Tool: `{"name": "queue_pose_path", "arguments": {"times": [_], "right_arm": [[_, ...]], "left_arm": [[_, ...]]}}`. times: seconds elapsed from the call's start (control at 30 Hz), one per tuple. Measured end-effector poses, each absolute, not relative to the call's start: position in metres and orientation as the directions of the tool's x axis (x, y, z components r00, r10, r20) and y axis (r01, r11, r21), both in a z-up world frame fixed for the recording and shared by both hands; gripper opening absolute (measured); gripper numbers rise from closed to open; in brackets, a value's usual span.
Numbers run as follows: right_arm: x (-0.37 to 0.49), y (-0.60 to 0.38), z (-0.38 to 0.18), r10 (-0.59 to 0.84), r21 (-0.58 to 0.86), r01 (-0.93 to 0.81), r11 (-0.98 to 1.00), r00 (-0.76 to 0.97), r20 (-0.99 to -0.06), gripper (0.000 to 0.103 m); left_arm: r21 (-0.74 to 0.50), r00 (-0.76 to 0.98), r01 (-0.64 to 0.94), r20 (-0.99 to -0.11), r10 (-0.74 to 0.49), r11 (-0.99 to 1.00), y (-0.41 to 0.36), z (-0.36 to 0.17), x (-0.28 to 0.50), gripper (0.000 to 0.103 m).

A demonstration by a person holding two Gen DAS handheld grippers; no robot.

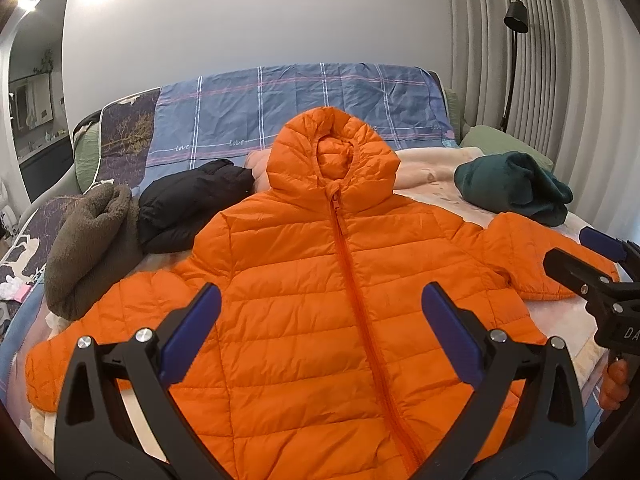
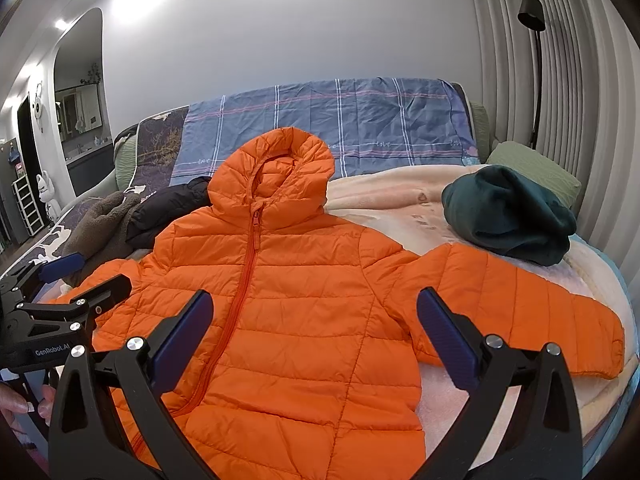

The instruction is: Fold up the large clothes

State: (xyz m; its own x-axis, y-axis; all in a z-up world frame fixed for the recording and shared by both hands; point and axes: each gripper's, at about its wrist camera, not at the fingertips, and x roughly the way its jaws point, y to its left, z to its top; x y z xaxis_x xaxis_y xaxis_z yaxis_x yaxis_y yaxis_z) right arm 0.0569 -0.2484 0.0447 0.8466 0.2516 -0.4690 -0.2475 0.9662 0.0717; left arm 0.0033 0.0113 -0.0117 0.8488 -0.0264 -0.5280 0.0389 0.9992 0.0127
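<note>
Orange jacket (image 1: 320, 280) is lying flat on the bed (image 2: 400, 200), zipped front up, long axis running away from both grippers, hood far. Left gripper (image 1: 320, 328) and right gripper (image 2: 314, 332) are hovering over the hem, jaws spread wide, grasping nothing. Each sleeve is sitting nearer its same-side gripper.
</note>
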Motion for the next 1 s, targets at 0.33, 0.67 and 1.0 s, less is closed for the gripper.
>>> {"name": "queue_pose_path", "arguments": {"times": [0.33,0.67,1.0], "right_arm": [[0.0565,-0.2482,0.0437,0.254,0.070,-0.251,0.965,0.841,-0.478,0.102],[0.0589,-0.2471,0.0415,0.246,0.067,-0.244,0.967,0.839,-0.486,0.102],[0.0610,-0.2465,0.0406,0.242,0.065,-0.242,0.968,0.839,-0.487,0.102]], "left_arm": [[0.004,0.841,0.036,-0.540,-0.028,0.999,0.0151,-0.0154,0.0038,0.101],[0.001,0.839,0.037,-0.543,-0.030,0.999,0.0156,-0.0185,0.0063,0.101],[0.015,0.846,0.043,-0.532,-0.028,0.999,0.0152,-0.0153,0.0124,0.101]]}}
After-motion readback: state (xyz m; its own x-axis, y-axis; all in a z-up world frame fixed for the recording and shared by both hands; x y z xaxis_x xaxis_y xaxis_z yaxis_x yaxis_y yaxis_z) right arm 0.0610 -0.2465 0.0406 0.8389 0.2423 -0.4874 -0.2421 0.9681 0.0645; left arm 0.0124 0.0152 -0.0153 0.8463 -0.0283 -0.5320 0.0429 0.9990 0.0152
